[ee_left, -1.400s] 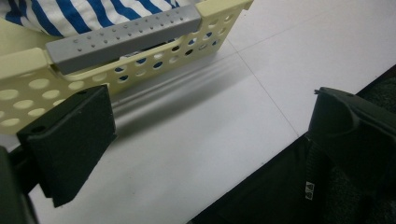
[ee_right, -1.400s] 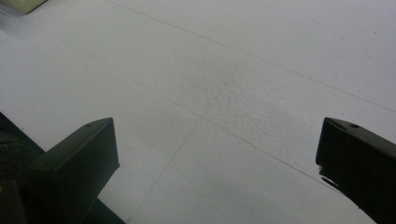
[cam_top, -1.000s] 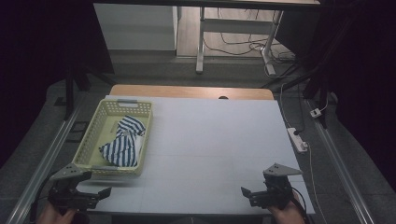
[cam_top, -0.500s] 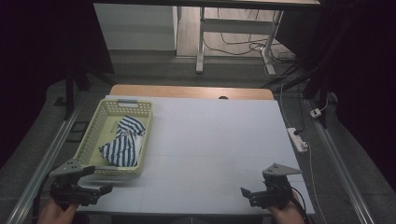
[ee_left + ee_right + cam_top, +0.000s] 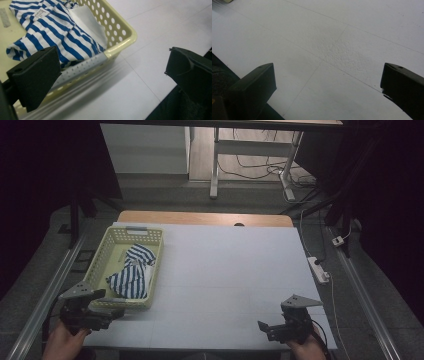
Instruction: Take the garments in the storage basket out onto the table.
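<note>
- The striped cloth [image 5: 131, 272] is seen bunched in the yellow basket [image 5: 111, 245] at the tabletop's [image 5: 225, 270] left side.
- The left gripper [image 5: 102, 314] is held just off the basket's near corner, jaws spread wide, nothing gripped.
- The right gripper [image 5: 270, 330] is parked low at the near edge, jaws released too.
- Looks like the approach step; next the cloth probably needs reaching over the rim.

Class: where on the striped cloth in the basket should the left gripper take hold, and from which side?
Grip the raised fold of the striped cloth near the basket's front corner, coming from above. Probably easiest: the walls block a sideways approach, and the open left gripper sits just outside that corner.
</note>
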